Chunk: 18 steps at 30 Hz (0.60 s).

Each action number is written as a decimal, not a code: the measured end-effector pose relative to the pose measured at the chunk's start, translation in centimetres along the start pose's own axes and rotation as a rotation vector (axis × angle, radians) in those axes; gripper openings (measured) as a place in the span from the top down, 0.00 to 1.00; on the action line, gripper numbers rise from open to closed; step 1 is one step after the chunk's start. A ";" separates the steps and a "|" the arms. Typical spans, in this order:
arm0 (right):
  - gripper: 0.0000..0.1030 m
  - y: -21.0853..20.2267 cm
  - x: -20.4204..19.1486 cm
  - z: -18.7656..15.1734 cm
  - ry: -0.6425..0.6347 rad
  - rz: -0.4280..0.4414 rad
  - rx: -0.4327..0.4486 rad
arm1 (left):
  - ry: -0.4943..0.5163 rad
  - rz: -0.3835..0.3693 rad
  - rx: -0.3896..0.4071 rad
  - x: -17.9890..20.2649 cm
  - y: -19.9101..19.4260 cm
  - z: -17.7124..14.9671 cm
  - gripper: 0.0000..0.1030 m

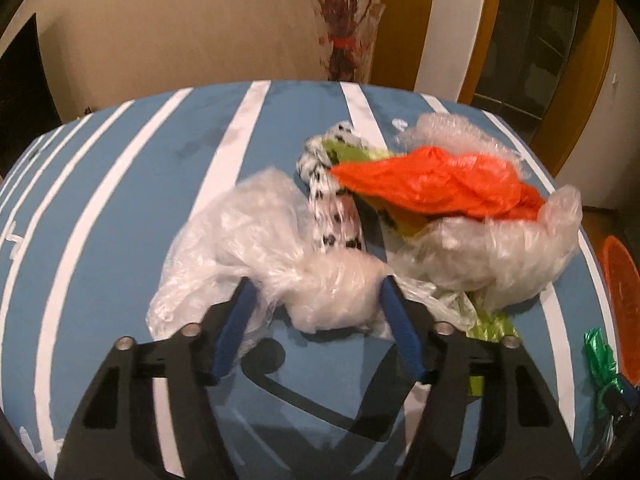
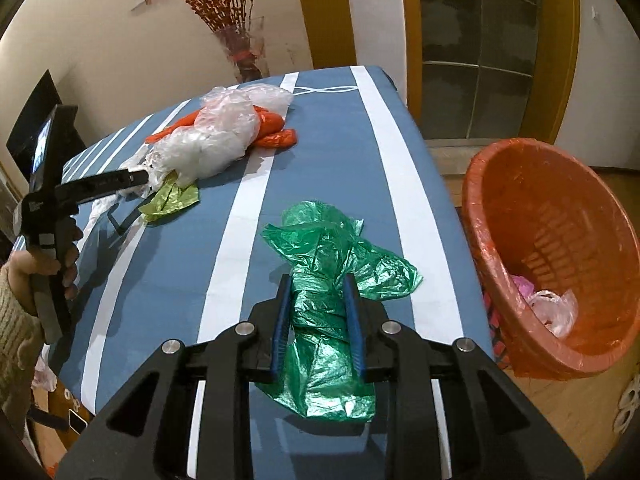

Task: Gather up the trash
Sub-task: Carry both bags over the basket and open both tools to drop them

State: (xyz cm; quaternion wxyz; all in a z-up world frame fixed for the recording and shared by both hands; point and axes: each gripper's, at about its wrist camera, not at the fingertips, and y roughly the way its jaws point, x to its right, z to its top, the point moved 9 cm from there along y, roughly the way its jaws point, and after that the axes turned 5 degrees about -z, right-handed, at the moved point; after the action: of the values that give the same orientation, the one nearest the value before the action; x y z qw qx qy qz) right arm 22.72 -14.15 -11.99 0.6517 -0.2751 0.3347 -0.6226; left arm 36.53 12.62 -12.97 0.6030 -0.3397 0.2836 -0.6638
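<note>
A heap of plastic trash lies on the blue-and-white striped table (image 1: 120,184): clear bags (image 1: 256,224), an orange bag (image 1: 436,184), a black-spotted white bag (image 1: 328,200) and a yellow-green bag (image 2: 170,200). My left gripper (image 1: 316,286) is open, its blue pads either side of a bunched clear bag (image 1: 340,292); it also shows in the right wrist view (image 2: 140,178). My right gripper (image 2: 318,282) has its fingers around a crumpled green bag (image 2: 336,264) lying on the table; the jaws stand partly closed against it.
An orange bin (image 2: 560,240) lined with an orange bag stands off the table's right edge, with some pink and clear plastic inside. A vase of red twigs (image 2: 240,52) stands behind the table's far edge. Wooden door frames are at the back right.
</note>
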 end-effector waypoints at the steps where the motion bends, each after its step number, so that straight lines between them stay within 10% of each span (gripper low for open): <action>1: 0.76 0.0 0.0 0.0 0.001 0.000 0.001 | 0.006 0.009 0.007 0.0 -0.1 0.0 0.50; 18: 0.75 -2.9 2.0 1.4 0.049 -0.024 0.076 | -0.039 -0.014 0.079 -1.9 -5.6 -0.7 0.64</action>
State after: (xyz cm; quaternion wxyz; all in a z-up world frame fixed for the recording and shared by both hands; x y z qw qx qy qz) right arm 22.05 -16.40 -9.06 0.6457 -0.2390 0.3235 -0.6491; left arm 32.61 15.14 -9.20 0.6168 -0.3302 0.2432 -0.6719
